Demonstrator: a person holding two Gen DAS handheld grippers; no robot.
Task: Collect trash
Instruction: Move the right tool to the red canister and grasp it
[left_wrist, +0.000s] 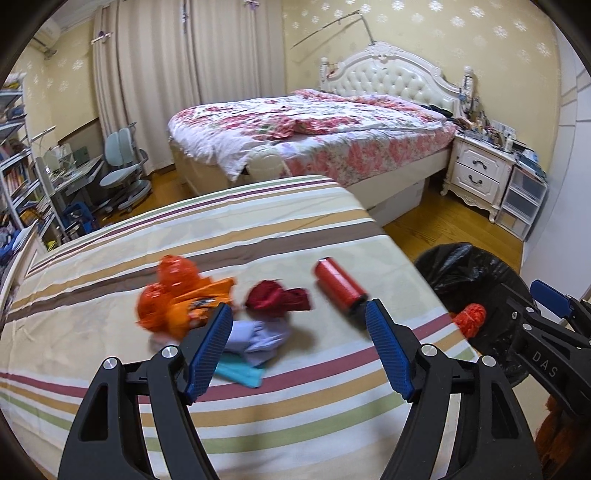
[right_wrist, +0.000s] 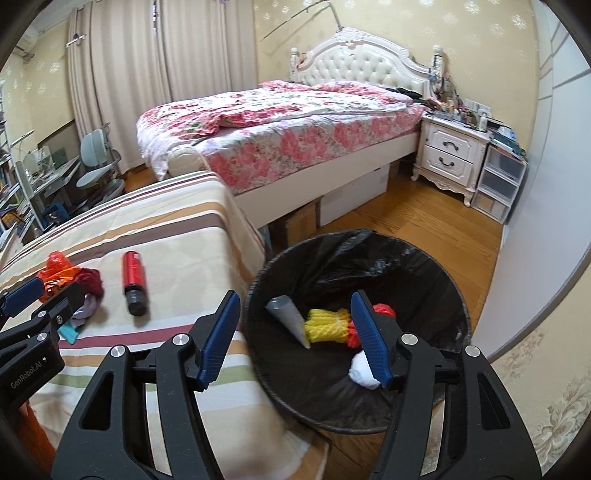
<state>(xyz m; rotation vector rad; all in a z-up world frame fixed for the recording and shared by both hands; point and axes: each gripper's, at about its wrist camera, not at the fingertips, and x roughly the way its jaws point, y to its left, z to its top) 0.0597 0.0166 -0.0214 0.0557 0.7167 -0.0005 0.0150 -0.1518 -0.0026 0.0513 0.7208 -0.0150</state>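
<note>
My left gripper hangs open and empty over the striped bedcover — the red cylindrical bottle with black cap lies just ahead-right, long axis diagonal, cap nearest. My right gripper, jaws apart and empty, hovers over the black-lined bin.

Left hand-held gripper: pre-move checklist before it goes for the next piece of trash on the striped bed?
1. Left hand-held gripper open, nothing between the fingers: ok.
2. Right hand-held gripper open and empty over the bin: ok.
3. Trash left on the striped bed: red can, orange wrapper, dark red scrap, pale cloth: ok.
4. Can lying flat, clear of the other pieces: ok.
5. Bin has room: ok.
6. Cloth free of what lies under it: cannot tell.
</note>
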